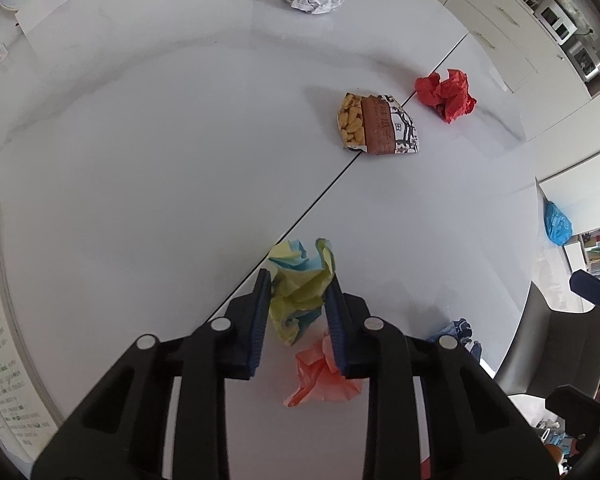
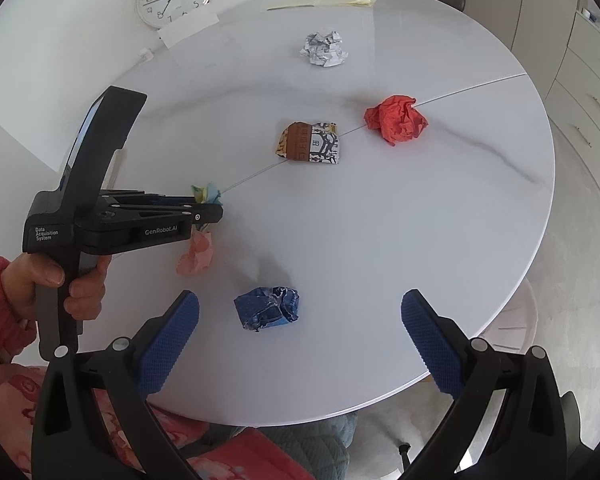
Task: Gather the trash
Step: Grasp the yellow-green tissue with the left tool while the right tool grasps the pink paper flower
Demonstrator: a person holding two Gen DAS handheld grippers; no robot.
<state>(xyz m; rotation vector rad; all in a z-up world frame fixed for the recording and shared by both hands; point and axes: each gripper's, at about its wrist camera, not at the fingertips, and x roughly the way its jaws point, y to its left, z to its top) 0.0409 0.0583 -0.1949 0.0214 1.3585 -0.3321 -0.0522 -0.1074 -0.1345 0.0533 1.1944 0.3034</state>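
My left gripper fingers pinch the yellow-blue paper wad. Right gripper fingers gape wide, empty — blue wrapper at twelve o'clock on the bench.

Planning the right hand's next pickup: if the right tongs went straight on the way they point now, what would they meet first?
Most likely the blue crumpled wrapper, lying on the table between and just ahead of the open right tongs; depth is uncertain, so they might meet bare tabletop just beside it.

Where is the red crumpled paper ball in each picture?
Left wrist view: the red paper ball lies upper right, just right of the snack packet.
Right wrist view: the red paper ball lies right of centre, again right of the snack packet.
Shared landmark: the table seam, which runs under both.
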